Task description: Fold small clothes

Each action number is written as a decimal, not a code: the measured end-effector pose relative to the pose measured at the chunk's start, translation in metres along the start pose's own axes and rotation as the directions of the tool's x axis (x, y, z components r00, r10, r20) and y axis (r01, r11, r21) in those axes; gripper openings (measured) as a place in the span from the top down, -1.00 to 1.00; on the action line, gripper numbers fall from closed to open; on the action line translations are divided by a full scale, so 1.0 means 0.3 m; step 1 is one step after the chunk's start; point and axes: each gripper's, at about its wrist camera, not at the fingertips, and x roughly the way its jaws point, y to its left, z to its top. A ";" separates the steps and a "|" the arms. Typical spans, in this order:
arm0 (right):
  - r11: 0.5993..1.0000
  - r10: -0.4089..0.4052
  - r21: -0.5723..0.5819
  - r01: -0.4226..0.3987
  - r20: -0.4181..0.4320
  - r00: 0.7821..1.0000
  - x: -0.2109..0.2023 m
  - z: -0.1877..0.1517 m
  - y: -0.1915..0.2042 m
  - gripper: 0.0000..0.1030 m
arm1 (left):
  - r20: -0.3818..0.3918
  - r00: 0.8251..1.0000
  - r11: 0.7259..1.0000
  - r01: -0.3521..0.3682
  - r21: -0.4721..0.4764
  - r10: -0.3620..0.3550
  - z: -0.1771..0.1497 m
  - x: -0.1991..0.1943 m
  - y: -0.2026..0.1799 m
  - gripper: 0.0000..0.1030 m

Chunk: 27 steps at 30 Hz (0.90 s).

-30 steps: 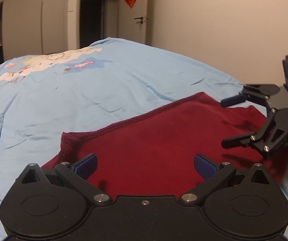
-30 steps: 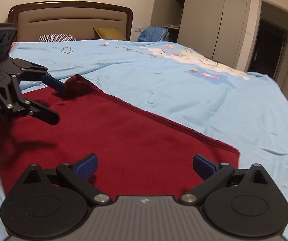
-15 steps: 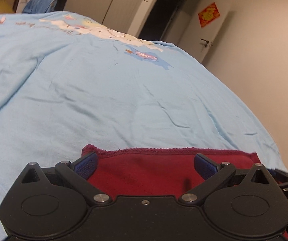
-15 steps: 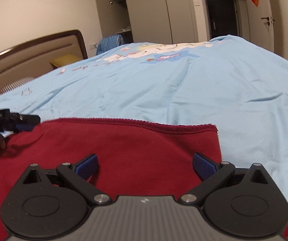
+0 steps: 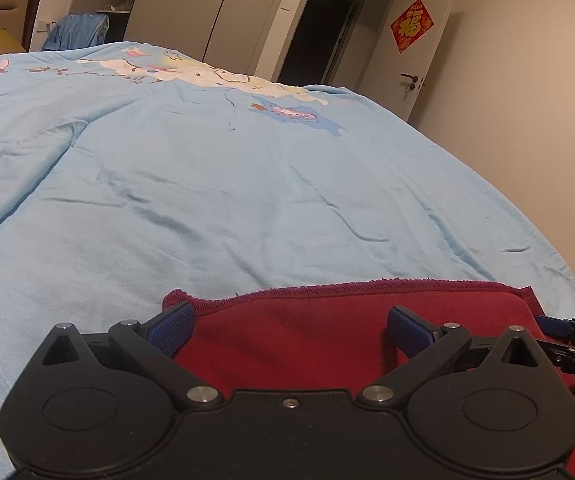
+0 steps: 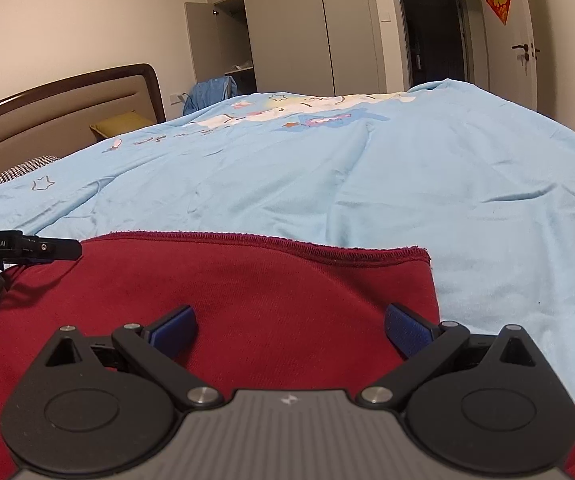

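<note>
A dark red garment lies flat on the light blue bedspread, its stitched far hem running across both views. My left gripper hovers low over the garment's left part, open, blue pads wide apart, with nothing between them. Over the garment's right part near its far right corner, my right gripper is likewise open and holds nothing. Each gripper shows at the edge of the other's view: the right one and the left one.
The bedspread stretches far ahead, wrinkled, with a cartoon print. A padded headboard and pillows lie to the left, wardrobes and a dark doorway beyond. A white door with a red decoration stands at right.
Both grippers have swung to face across the bed and dropped low over the garment, side by side. One second ago they faced each other over it. Both stayed open.
</note>
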 end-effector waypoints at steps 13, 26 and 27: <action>1.000 0.017 0.016 -0.017 0.010 1.000 -0.002 0.001 -0.012 -0.99 | 0.040 0.997 0.995 0.065 -0.074 -0.062 -0.006 -0.028 0.041 -0.99; 0.992 -0.060 -0.116 0.055 -0.038 0.997 -0.031 0.024 0.082 -1.00 | 0.117 0.985 0.991 -0.119 -0.068 0.127 0.001 -0.405 -0.050 -0.99; 0.988 -0.066 -0.139 0.062 -0.028 0.997 -0.052 0.026 0.102 -1.00 | 0.118 0.983 0.989 -0.137 -0.064 0.144 -0.015 -0.442 -0.058 -0.99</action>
